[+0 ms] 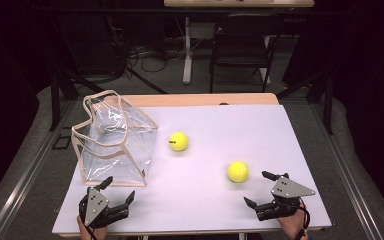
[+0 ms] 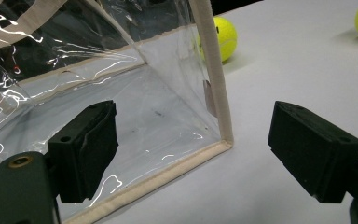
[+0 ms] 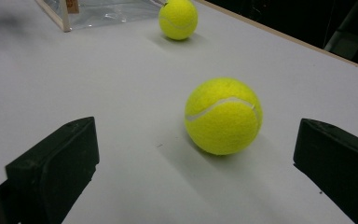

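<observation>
Nearest the high camera, the right gripper (image 1: 262, 191) and left gripper (image 1: 114, 191) rest at the table's (image 1: 215, 210) near edge, at 5 and 7 o'clock of its white top. Both claws stand wide open, holding and touching nothing.

The step in hand looks like the approach: 2 tennis balls lie loose and the clear bag (image 1: 114, 140) stands open at 9 o'clock. The near ball (image 1: 238, 171) sits just ahead of the right gripper, at 11 o'clock from it; in the right gripper view it lies between the line of the jaws but beyond their tips, untouched. The far ball (image 1: 178, 141) rests near the bag's right side.

Next, the right claw likely needs to slide forward until its pads flank the near ball, then close. The left claw faces the bag's near corner seam (image 2: 216, 93), probably ready to steady it.
</observation>
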Demonstrator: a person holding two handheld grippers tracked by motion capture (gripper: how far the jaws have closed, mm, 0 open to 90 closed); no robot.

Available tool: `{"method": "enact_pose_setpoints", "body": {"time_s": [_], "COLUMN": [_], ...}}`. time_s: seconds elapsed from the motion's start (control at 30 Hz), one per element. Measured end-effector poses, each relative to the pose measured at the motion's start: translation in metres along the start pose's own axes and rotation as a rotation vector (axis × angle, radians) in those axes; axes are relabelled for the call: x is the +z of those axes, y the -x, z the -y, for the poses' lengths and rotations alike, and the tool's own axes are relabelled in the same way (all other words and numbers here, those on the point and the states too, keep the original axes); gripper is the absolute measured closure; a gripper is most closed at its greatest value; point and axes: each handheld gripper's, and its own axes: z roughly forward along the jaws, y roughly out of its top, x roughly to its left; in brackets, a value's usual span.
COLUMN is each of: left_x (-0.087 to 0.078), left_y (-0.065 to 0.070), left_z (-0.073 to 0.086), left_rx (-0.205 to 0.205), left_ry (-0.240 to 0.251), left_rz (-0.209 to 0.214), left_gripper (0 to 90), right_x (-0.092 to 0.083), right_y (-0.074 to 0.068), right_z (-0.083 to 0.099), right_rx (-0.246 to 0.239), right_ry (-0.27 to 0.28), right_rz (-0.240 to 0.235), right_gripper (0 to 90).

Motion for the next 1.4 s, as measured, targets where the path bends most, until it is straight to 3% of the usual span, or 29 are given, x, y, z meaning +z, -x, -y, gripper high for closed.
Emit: {"method": "enact_pose_setpoints", "body": {"time_s": [0.3,0.6,0.9,1.4], "left_x": [0.006,0.006,0.006,0.007], "left_y": [0.001,0.001,0.001,0.002], "left_z": [-0.001,-0.001,-0.001,-0.001], "left_rx": [0.019,0.018,0.007,0.009], "left_ry": [-0.007,-0.006,-0.007,-0.011], "left_rz": [0.013,0.018,0.025,0.027], "left_gripper": [16.0,16.0,16.0,15.9], "right_x": [0.002,0.008,0.016,0.024], "right_y": [0.001,0.0,0.005,0.015], "right_z": [0.0,-0.003,-0.014,-0.03], "right_rx": [0.015,0.01,0.008,0.016], "right_ry": [-0.009,-0.061,-0.109,-0.143], "right_rz": [-0.001,-0.011,-0.008,-0.011], "right_gripper": [0.0,0.0,0.0,0.0]}}
